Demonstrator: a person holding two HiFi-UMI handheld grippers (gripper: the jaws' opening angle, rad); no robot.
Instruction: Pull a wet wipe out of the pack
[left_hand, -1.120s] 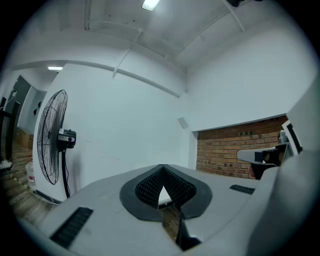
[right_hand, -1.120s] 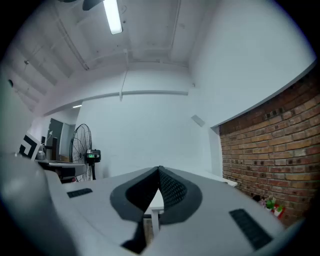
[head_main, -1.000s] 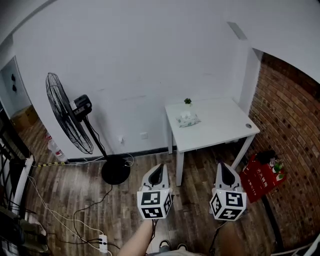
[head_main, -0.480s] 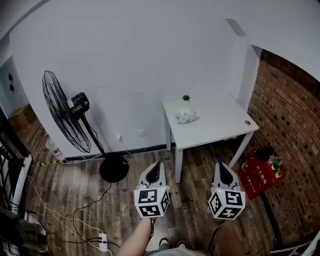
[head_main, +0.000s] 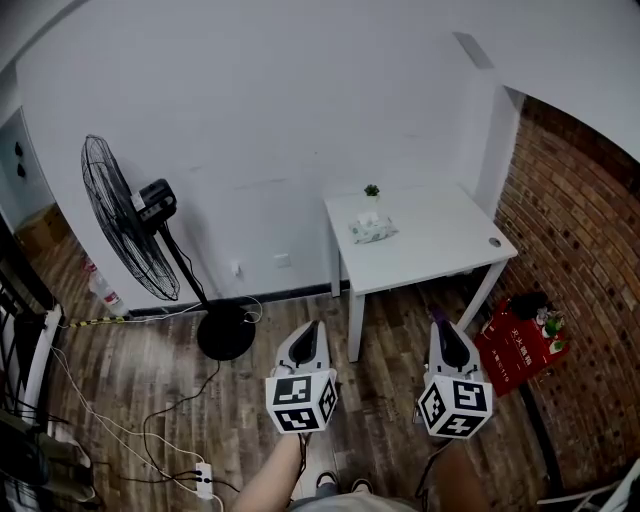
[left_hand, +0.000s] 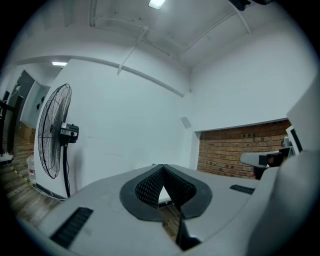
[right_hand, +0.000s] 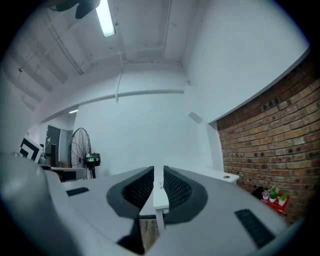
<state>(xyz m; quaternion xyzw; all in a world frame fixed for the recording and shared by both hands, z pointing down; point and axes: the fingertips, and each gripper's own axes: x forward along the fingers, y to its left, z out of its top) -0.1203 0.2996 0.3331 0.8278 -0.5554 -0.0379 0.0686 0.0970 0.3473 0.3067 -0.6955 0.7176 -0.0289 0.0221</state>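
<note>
on one table (head_main: 440, 245), one pack (head_main: 371, 231); left hand-held gripper (left_hand: 162, 170) closed, right hand-held gripper (right_hand: 158, 174) ajar.

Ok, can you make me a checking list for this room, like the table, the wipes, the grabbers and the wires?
Surface: white rectangular table, top mostly bare.
Job's things: pale green soft wet wipe pack lies near the table's far left corner, untouched.
Clutter: tiny green potted plant behind the pack.
Grippers: left gripper fingers shut, empty; right gripper fingers a narrow gap apart, empty; both held over the brown wooden floor, short of the table.
Cables: white power strip with trailing cables on the floor.
Surroundings: black pedestal fan, red brick wall, red box beside the table.
</note>
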